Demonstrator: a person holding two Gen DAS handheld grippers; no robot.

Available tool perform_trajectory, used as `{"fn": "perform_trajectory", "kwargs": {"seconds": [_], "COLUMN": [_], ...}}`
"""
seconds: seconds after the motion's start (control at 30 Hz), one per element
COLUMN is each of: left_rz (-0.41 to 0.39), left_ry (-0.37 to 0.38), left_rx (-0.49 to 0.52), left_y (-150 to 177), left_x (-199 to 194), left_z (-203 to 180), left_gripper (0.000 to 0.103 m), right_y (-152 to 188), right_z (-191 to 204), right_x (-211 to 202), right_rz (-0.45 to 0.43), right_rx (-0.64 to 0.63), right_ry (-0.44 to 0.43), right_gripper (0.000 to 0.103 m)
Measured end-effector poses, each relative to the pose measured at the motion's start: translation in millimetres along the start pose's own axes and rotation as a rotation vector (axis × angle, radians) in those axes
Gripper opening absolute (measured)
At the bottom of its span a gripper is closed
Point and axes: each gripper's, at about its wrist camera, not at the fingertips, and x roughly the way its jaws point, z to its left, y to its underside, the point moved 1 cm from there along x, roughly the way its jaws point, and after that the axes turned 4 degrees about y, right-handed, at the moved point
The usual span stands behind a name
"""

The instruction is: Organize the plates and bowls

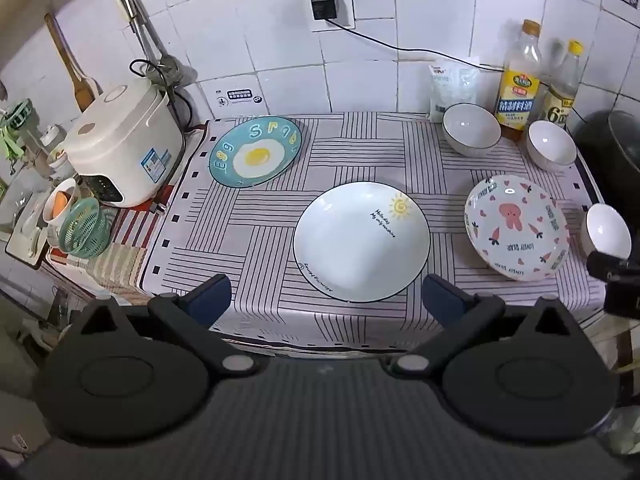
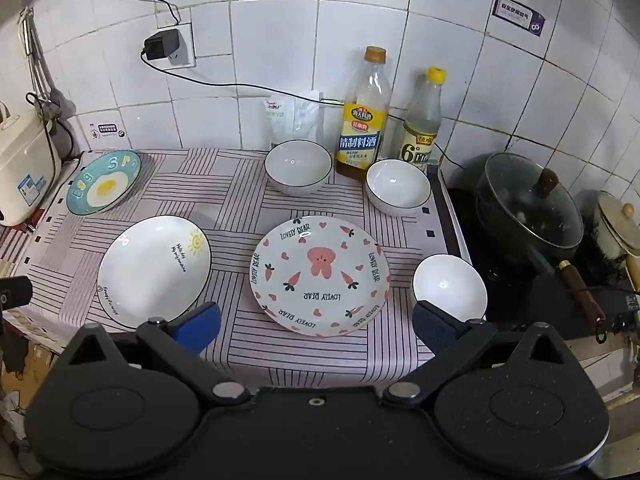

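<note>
Three plates and three bowls are lying apart on the striped cloth (image 1: 256,232). Through the left wrist view I am holding the left gripper (image 1: 326,296) wide, nothing between its jaws, hovering at the near edge over the white round plate with a sun drawing (image 1: 362,242). The teal fried-egg plate (image 1: 255,151) is sitting far left beside the white rice cooker (image 1: 124,146).

Through the right wrist view I am keeping the right gripper (image 2: 316,326) wide and empty over the pink rabbit-print plate (image 2: 320,276). One small white bowl (image 2: 450,288) is near right; two white bowls (image 2: 298,172) (image 2: 398,187) are standing far, before two bottles (image 2: 362,120).
</note>
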Motion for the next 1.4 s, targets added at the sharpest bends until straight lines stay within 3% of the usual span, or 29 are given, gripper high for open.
{"fn": "perform_trajectory", "kwargs": {"seconds": [0.13,0.2,0.53,1.4], "left_rz": [0.017,0.016,-0.028,-0.037], "left_ry": [-0.021,-0.010,0.015,0.041], "left_rx": [0.002,-0.015,0.020,0.020], "left_y": [-6,-3,4,14], "left_x": [5,8,-1,-4], "left_z": [-3,-2,6,-5], "left_gripper": [0.103,0.101,0.100,0.102], "right_y": [0,2,7,16], "right_z": [-6,1,4,3], "right_x": [5,-2,1,-3], "right_rz": [0.039,-0.009,0.002,-0.010], "right_rx": [0.036,0.003,0.001,0.011], "right_ry": [-0.046,0.003,0.031,0.040], "right_gripper": [0.102,0.102,0.102,0.102]}}
